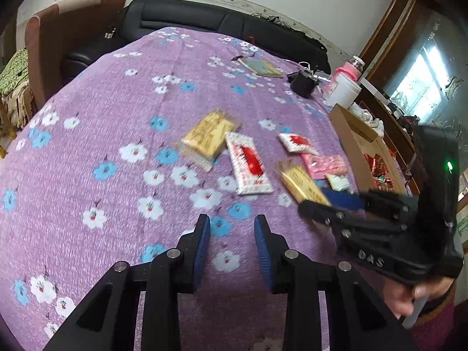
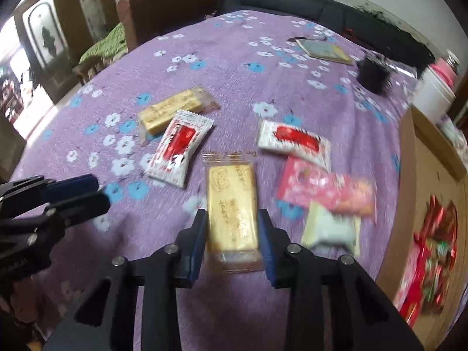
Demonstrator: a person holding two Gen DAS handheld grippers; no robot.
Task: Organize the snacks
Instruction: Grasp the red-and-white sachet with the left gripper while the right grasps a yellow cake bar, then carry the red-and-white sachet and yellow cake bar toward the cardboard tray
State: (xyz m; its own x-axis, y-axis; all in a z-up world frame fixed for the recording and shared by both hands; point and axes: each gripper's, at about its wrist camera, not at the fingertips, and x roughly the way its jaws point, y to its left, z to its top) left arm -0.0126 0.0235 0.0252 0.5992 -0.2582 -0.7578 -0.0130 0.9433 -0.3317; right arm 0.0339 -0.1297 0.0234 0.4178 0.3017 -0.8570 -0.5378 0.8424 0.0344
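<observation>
Several snack packets lie on the purple flowered tablecloth [image 1: 117, 111]. My right gripper [image 2: 232, 219] stands open around a yellow biscuit packet [image 2: 232, 204], which lies between the fingers; whether the pads touch it I cannot tell. It also shows in the left wrist view [image 1: 304, 185], with the right gripper [image 1: 324, 201] on it. Nearby lie another yellow packet [image 2: 171, 111], two white-and-red packets [image 2: 180, 150] [image 2: 294, 140], a pink packet [image 2: 324, 190] and a pale green packet [image 2: 330, 229]. My left gripper [image 1: 232, 225] is open and empty above bare cloth.
A cardboard box [image 2: 433, 181] with shiny red wrapped snacks [image 2: 430, 263] stands at the right edge. A black cup [image 2: 374, 76], a booklet [image 2: 324, 51], and a white tub [image 2: 433, 95] stand farther back. A sofa [image 1: 222, 23] and a chair [image 1: 67, 35] lie beyond the table.
</observation>
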